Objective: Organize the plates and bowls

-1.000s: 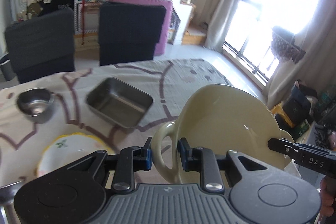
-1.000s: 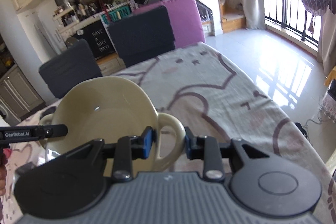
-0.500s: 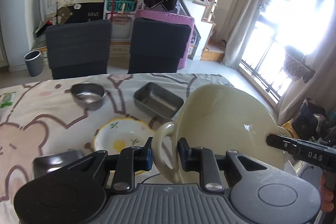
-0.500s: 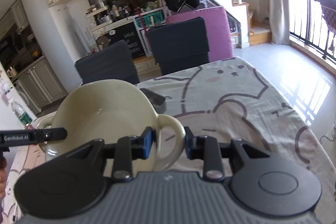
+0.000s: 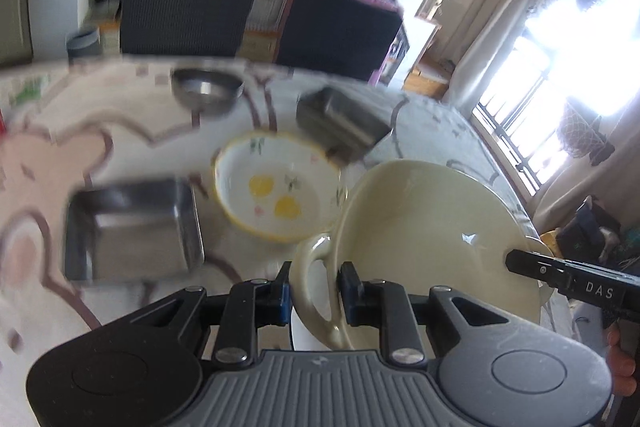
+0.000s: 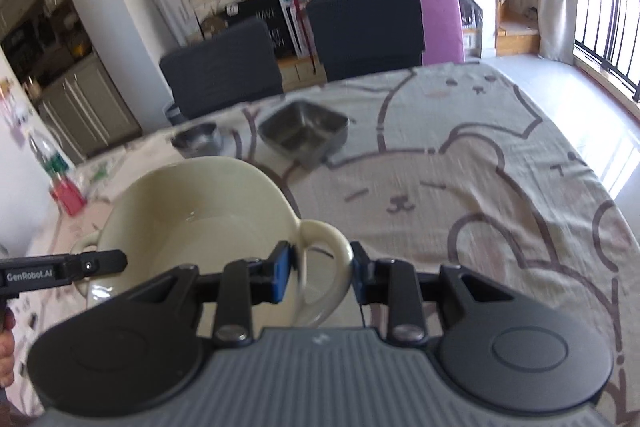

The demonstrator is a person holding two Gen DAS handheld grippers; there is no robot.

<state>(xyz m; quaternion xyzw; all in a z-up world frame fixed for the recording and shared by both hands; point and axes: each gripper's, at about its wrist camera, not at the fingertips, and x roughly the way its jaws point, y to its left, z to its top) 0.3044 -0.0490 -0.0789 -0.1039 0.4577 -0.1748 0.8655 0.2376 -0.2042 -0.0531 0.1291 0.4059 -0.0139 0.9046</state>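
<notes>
A large cream two-handled bowl (image 5: 432, 235) is carried in the air between two hand-held grippers, above a table (image 6: 500, 195) covered with a cartoon-animal cloth. The left gripper (image 5: 314, 293) is clamped on one loop handle; the right gripper (image 6: 318, 275) is clamped on the opposite handle. Each pair of jaws stands narrow, pinching its handle from both sides. The bowl tilts a little, its open mouth facing up and away from the carrier.

Taking the cream bowl as the landmark: a white bowl with a yellow rim and yellow flowers (image 5: 276, 187) sits on the cloth just beyond and to the left of it, seen from the left wrist camera. That side belongs to the left gripper, which is the nearer one. Left of the flowered bowl lies a square steel tray (image 5: 132, 227). Farther off sit a second steel tray (image 5: 340, 123) and a small round steel bowl (image 5: 206, 93).

The line through the two handles runs left to right. Nesting likely means travelling leftward and forward with both hands level.
</notes>
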